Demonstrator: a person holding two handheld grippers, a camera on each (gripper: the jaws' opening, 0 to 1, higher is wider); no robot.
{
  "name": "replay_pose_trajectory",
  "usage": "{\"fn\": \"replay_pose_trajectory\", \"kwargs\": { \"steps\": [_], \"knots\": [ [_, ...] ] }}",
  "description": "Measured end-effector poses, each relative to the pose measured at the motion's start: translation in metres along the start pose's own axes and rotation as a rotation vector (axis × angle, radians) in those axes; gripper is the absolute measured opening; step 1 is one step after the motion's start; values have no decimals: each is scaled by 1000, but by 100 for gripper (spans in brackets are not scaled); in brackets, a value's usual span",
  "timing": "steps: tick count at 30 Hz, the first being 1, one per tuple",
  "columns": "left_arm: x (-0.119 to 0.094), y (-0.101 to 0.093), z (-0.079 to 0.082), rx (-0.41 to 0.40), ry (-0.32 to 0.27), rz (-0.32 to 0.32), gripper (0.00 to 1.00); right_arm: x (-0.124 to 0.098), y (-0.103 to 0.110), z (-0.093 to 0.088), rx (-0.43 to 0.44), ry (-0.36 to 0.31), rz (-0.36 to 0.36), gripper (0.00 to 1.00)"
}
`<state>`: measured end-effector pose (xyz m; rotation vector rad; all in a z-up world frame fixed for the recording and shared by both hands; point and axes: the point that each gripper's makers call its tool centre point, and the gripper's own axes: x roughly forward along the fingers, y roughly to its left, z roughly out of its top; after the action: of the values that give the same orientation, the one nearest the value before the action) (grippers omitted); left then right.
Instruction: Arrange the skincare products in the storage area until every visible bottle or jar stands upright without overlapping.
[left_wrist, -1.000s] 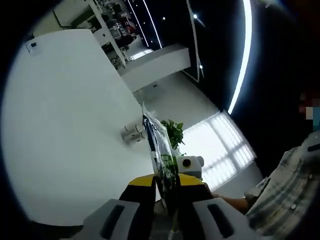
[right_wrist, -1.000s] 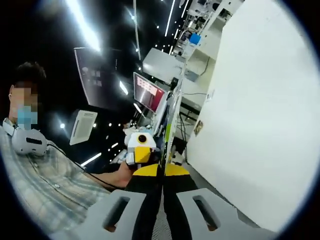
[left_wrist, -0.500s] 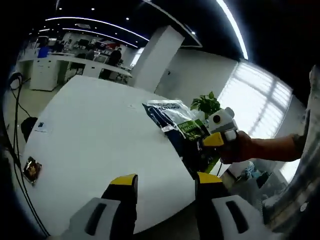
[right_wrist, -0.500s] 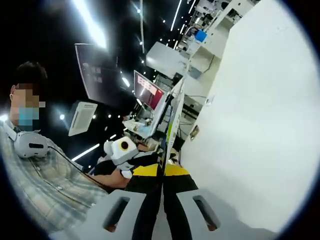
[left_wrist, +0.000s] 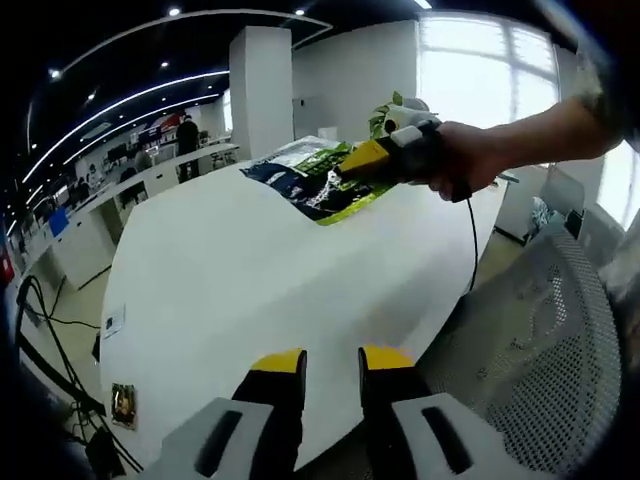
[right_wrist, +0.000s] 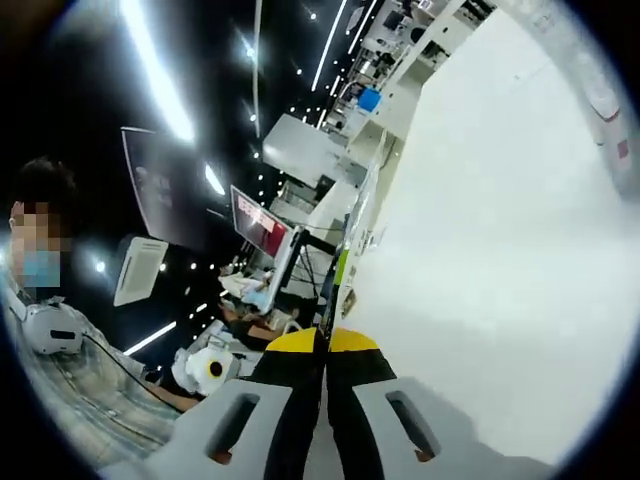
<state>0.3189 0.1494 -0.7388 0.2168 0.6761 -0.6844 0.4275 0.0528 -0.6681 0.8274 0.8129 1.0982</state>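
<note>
So the right gripper (left_wrist: 362, 160) is clamped on a flat printed pouch (left_wrist: 305, 178), holding it just over the white desk (left_wrist: 230, 280), while the left gripper (left_wrist: 330, 362) hangs with its jaws apart and nothing in them. No bottles or jars to see yet. I'd lower the pouch flat and slow so it doesn't slide.

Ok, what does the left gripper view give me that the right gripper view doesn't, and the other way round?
Left gripper view: the open left gripper with nothing between its jaws, a grey mesh chair, and the broad face of the flat green and dark-blue printed packet, pinched by the right gripper over the white table. Right gripper view: that packet edge-on between shut jaws, plus a red monitor screen. Shared: packet, right gripper, table.
</note>
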Motion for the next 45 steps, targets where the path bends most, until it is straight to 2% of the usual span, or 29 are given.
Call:
{"fn": "replay_pose_trajectory", "kwargs": {
  "steps": [1, 5, 7, 11, 19, 23, 28, 40, 45],
  "knots": [
    [0, 0, -1, 2, 5, -2, 20, 0, -6, 1, 5, -1, -17, 0],
    [3, 0, -16, 22, 87, -2, 19, 2, -26, 5, 33, -1, -74, 0],
    [3, 0, -16, 22, 83, -4, 18, 3, -34, 7, 44, -7, -90, 0],
    [5, 0, -24, 4, 121, -2, 18, 8, -50, 13, 53, -10, -135, 0],
    [6, -1, -29, 8, 148, -5, 18, 12, -74, 22, 80, -21, -198, 0],
    [6, -1, -33, 8, 166, -3, 18, 11, -83, 26, 86, -21, -218, 0],
    [5, 2, -31, 9, 158, 15, 18, 9, -94, 31, 110, -39, -249, 0],
    [5, 3, -41, 24, 207, 25, 18, 6, -125, 45, 124, -44, -347, 0],
    [5, 3, -43, 34, 221, 22, 18, 6, -128, 46, 127, -44, -353, 0]
  ]
}}
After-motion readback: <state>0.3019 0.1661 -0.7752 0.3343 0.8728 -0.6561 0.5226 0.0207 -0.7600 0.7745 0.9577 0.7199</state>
